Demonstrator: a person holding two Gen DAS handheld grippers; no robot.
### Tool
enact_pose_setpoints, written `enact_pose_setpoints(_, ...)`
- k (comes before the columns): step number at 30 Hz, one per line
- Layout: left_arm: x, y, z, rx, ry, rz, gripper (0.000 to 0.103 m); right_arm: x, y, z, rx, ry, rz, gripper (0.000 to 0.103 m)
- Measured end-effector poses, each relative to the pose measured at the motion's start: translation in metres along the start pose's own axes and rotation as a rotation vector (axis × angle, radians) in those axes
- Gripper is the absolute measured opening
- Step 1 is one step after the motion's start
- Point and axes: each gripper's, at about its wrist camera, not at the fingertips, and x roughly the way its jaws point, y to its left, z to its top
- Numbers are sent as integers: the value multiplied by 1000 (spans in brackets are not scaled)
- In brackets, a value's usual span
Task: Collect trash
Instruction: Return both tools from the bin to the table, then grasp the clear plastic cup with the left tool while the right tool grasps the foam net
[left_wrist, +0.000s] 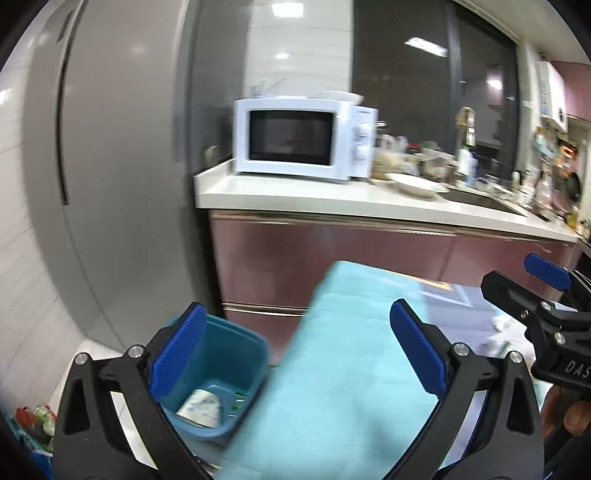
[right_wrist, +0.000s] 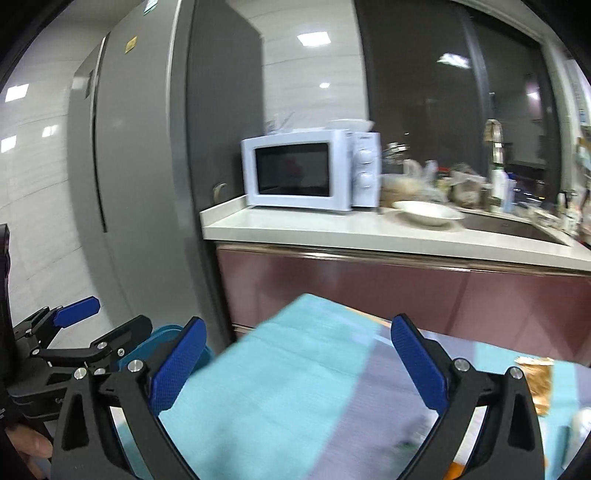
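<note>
Both pairs of tongs stand wide apart with nothing between their blue pads. The left tongs (left_wrist: 299, 354) hang over the near edge of a bench covered in a light blue cloth (left_wrist: 332, 369). Down past their left pad sits a blue plastic bin (left_wrist: 236, 354) on the floor, with a crumpled white wrapper (left_wrist: 201, 406) and a bit of green in its bottom. The right tongs (right_wrist: 299, 365) hover over the same cloth, just to the right of the left ones and level with them. To the right of their right pad, a crinkled golden-brown wrapper (right_wrist: 535, 384) lies on the cloth. Beyond both pairs runs a white kitchen counter (right_wrist: 332, 229) carrying a white microwave (right_wrist: 310, 171) and a white dish (right_wrist: 424, 212), with a grey fridge (left_wrist: 122, 166) off to the left.
</note>
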Motion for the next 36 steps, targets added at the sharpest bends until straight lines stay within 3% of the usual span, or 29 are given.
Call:
enact_pose_setpoints(12, -18, -139, -41, 131, 39, -230, 98, -85, -94, -50, 63, 10, -204, 97)
enact_pose_setpoints(21, -15, -199, -75, 195, 105, -313, 98, -120, -148, -97, 137, 70, -328, 97)
enact_pose_setpoints(28, 1, -215, -86, 226, 149, -332, 98, -128, -162, -119, 170, 99, -342, 97)
enact_pose_setpoints(36, 24, -227, -101, 279, 191, -330, 98, -110, -167, -125, 176, 140, -279, 97)
